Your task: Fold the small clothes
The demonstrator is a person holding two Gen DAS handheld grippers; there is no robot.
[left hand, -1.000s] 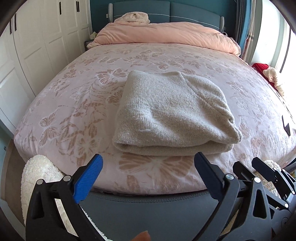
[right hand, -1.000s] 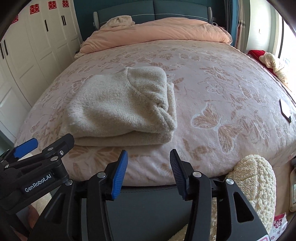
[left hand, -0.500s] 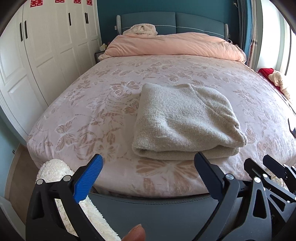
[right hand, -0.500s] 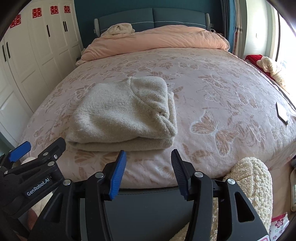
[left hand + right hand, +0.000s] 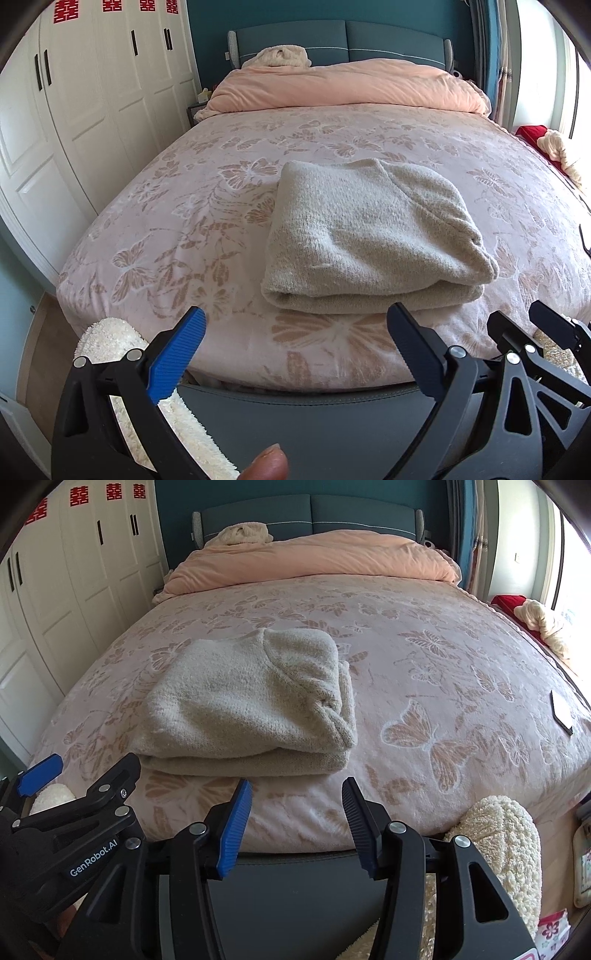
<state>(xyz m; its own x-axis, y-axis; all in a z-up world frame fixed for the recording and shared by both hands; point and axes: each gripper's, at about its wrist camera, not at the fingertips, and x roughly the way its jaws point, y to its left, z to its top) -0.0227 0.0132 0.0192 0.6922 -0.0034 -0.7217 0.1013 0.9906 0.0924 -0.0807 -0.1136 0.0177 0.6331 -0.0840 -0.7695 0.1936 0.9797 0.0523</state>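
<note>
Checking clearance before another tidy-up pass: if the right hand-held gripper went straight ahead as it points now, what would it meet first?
Probably the butterfly-print bedspread at the bed's near edge, just right of the folded beige sweater. The right hand-held gripper is open and empty; depth is uncertain.

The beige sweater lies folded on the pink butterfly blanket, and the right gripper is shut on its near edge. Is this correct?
Not quite. The right gripper is open and holds nothing; it sits short of the near edge. The right wrist view shows this. The rest is correct: the beige sweater lies folded on the pink butterfly blanket.
</note>
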